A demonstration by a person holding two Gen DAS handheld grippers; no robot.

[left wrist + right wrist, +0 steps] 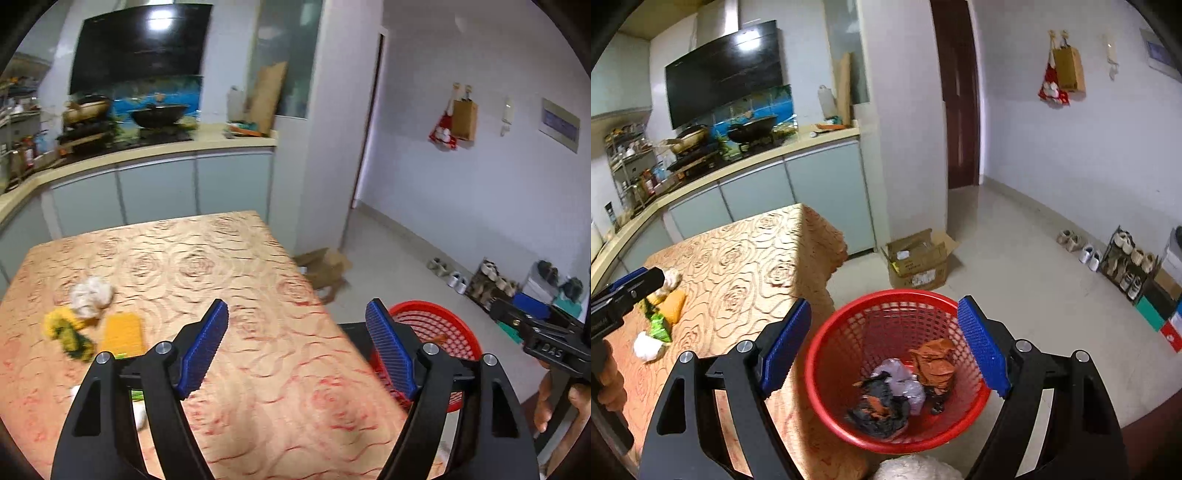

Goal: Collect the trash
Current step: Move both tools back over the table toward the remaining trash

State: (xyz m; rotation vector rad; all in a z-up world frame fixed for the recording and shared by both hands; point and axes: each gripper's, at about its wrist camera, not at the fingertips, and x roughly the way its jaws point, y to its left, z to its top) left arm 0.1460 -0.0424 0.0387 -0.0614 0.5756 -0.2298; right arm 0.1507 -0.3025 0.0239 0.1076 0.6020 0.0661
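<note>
Left gripper (297, 341): jaws apart, empty.
Right gripper (884, 341): jaws apart, empty, above red basket (975, 410).
Crumpled tissue (90, 295): likely light, soft; pinch across the middle.
Yellow packet (123, 334): probably thin, slippery; take by an edge.

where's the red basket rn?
The red basket stands on the floor just off the table's near right edge, below the open right gripper, trash inside.
</note>
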